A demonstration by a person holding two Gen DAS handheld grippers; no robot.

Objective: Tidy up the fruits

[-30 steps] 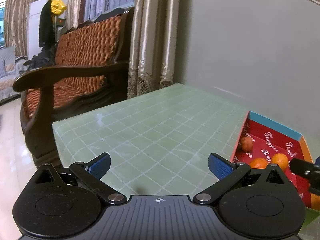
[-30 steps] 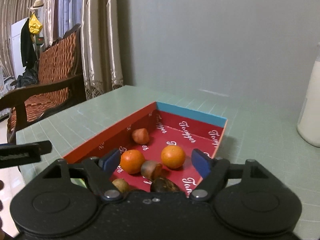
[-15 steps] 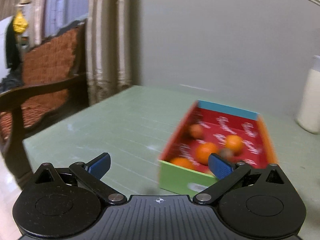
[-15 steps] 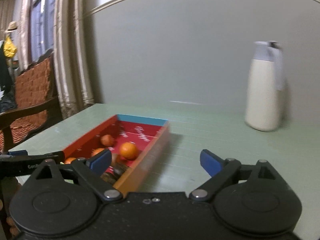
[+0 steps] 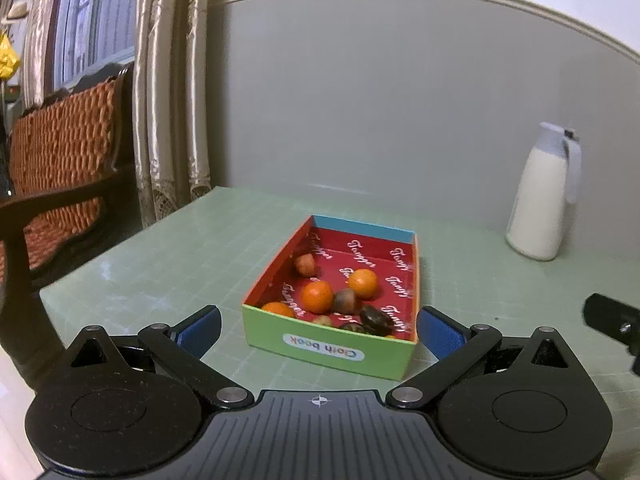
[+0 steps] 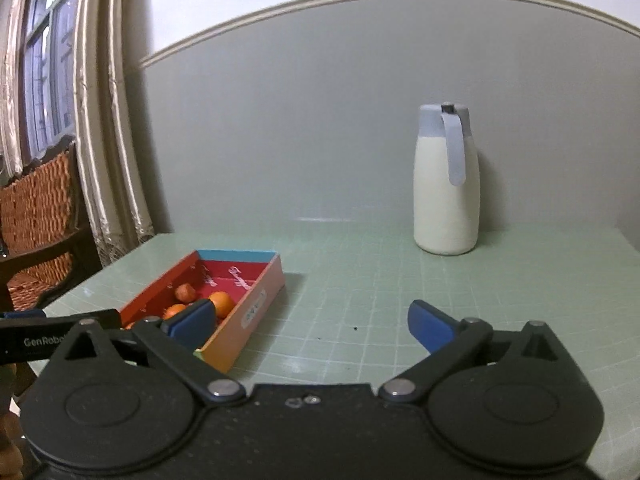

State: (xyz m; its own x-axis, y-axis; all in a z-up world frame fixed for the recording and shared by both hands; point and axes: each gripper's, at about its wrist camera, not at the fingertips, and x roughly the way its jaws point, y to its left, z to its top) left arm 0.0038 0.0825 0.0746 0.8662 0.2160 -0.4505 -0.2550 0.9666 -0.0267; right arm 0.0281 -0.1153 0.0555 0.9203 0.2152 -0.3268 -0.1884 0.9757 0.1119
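Fruits (image 5: pixel 318 297) lie loose in an open box (image 5: pixel 328 346) on the green tabletop (image 5: pixel 168 264), ahead of two empty hand-held grippers.

The left hand-held gripper (image 5: pixel 319 330) stands wide; the near end of the box sits in the gap between its blue pads, not gripped. The right hand-held gripper (image 6: pixel 302 322) has its jaws opening, already wide, with only bare tabletop between them; its left pad shows in front of the box's right wall. The box has a green near wall marked "Cloth book", a red printed floor and a blue far wall. Inside it: orange fruits, a brownish one and darker ones at the near end. Right of the box and farther back, a white jug (image 6: pixel 446 184) with a pale blue lid stands upright by the wall. Left of the box, beyond the tabletop edge, stand a wooden settee (image 5: pixel 60 148) and curtains (image 5: pixel 168 92).
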